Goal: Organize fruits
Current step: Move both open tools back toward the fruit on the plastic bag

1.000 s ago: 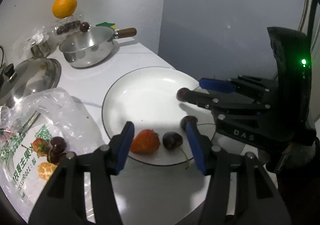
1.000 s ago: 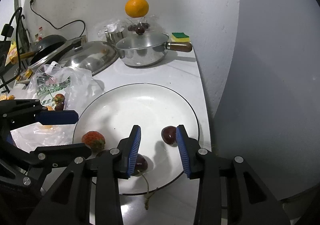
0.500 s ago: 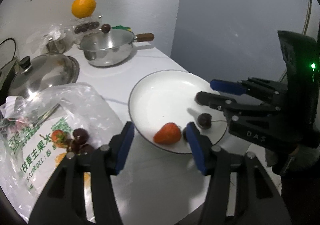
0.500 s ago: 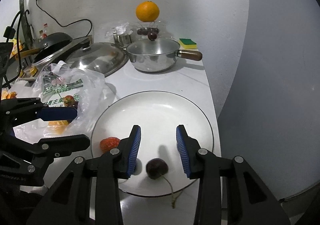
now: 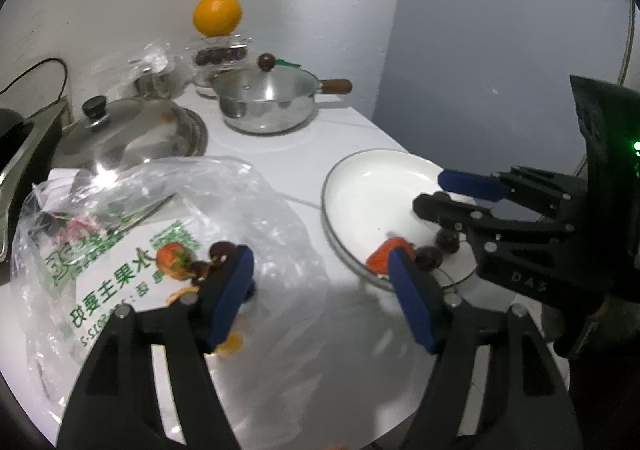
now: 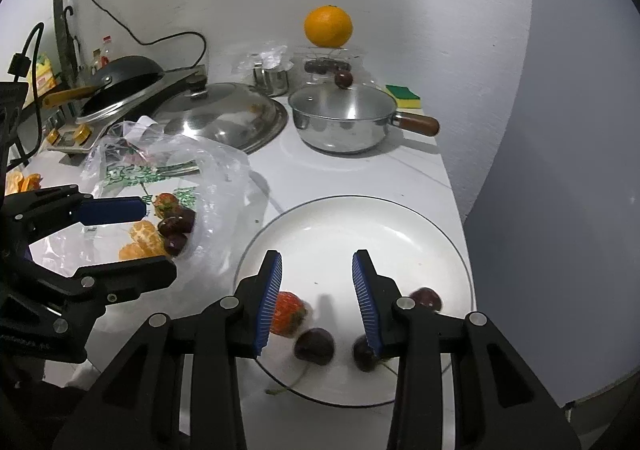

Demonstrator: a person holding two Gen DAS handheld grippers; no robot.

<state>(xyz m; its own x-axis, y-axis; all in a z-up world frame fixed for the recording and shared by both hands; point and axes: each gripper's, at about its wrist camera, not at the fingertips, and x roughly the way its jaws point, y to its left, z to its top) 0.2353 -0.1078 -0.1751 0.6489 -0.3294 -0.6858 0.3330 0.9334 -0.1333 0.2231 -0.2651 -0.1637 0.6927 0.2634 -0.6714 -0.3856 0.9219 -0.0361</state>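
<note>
1. The left claw [image 5: 320, 290] is spread wide and holds nothing; it hangs over bare white worktop [image 5: 280, 158] between the plastic bag [image 5: 132, 218] and the white plate [image 5: 360, 186].
2. The right claw [image 6: 318, 302] is also spread and empty, above the near part of the plate [image 6: 360, 226].
3. On the plate, close to its near rim, lie a strawberry [image 6: 290, 312] and three dark cherries: one [image 6: 314, 344] just beside the strawberry, one [image 6: 362, 354] partly behind the right finger, one [image 6: 426, 298] near the right rim.
4. A cherry stem [image 6: 288, 384] crosses the plate's near rim onto the worktop.
5. The plate sits near the right edge of the worktop, with only a narrow strip of surface beside it.
6. Inside the bag, toward the left side, lie another strawberry [image 6: 166, 202], cherries [image 6: 176, 228] and orange segments [image 6: 140, 238].
7. Toward the back edge stand a lidded saucepan [image 6: 344, 122] and a large steel lid [image 6: 228, 118]; an orange [image 6: 328, 26] sits high against the wall.
8. Open worktop runs between plate and saucepan.
</note>
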